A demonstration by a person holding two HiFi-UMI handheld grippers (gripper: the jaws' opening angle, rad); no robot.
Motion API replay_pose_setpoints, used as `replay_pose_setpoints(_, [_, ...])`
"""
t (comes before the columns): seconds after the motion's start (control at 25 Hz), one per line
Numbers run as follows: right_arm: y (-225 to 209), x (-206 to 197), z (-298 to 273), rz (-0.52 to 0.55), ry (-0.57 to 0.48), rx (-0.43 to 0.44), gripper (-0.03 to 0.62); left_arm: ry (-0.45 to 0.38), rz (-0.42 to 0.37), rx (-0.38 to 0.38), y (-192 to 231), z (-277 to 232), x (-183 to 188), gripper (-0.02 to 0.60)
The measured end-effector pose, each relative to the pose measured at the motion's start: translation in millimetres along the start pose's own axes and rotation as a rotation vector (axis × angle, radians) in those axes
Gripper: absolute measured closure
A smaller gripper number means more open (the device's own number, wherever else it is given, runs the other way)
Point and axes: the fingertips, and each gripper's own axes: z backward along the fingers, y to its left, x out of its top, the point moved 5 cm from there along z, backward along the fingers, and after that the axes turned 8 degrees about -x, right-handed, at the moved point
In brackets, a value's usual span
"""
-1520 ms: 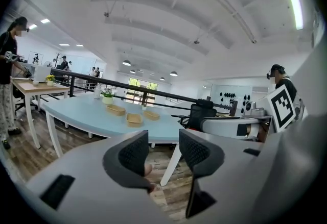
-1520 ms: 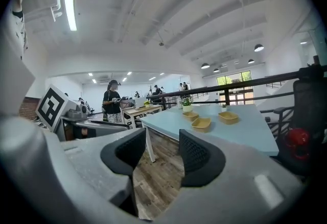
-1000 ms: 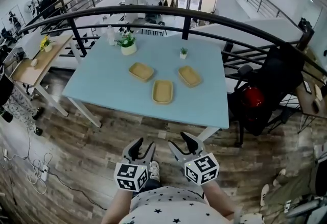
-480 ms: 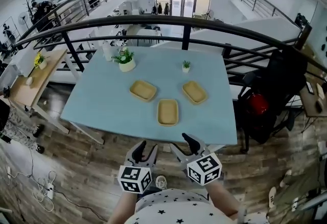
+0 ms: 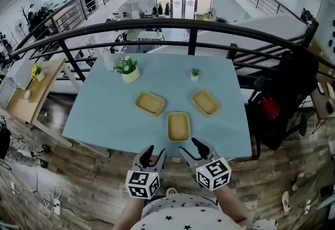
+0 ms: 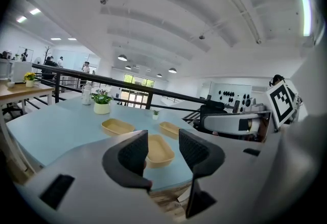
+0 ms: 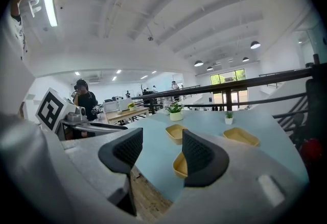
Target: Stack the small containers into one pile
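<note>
Though shallow, three oblong tan containers [image 5: 178, 126] [image 5: 150, 103] [image 5: 205, 102]

three shallow tan containers [image 5: 178, 126], unstacked, apart, upright

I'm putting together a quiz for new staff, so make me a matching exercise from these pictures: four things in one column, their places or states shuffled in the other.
1. middle container
2. large potted plant
3. small potted plant
4. left claw

A. open, holding nothing
B. back left of the table
C. nearest the table's front edge
D. just beyond the right container

Pairs: 1-C, 2-B, 3-D, 4-A
</note>
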Motion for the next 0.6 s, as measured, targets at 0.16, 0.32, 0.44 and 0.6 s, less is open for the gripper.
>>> replay_pose_setpoints(0.16, [-7.0, 5.2, -21.1, 0.002, 0.005, -0.017, 0.370, 0.006, -0.001, -0.012, 16.5, -11.8, 7.3, 0.402])
replay_pose_setpoints(0.32, [-14.7, 8.0, -38.7, 0.005, 0.013, -0.033, 0.370, 0.008, -0.006, -0.015, 29.9, -21.9, 13.3, 0.402])
replay_pose_setpoints(0.44, [-20.1, 7.5, -51.6, 0.004, 0.023, -0.047, 0.370, 0.001, 0.004, -0.010, 41.6, -27.5, 15.8, 0.402])
replay_pose_setpoints(0.6, [-29.3, 0.7, -65.3, 0.008, 0.047, -0.071, 0.370, 0.007, 0.020, -0.001, 52.6, -31.4, 12.9, 0.402])
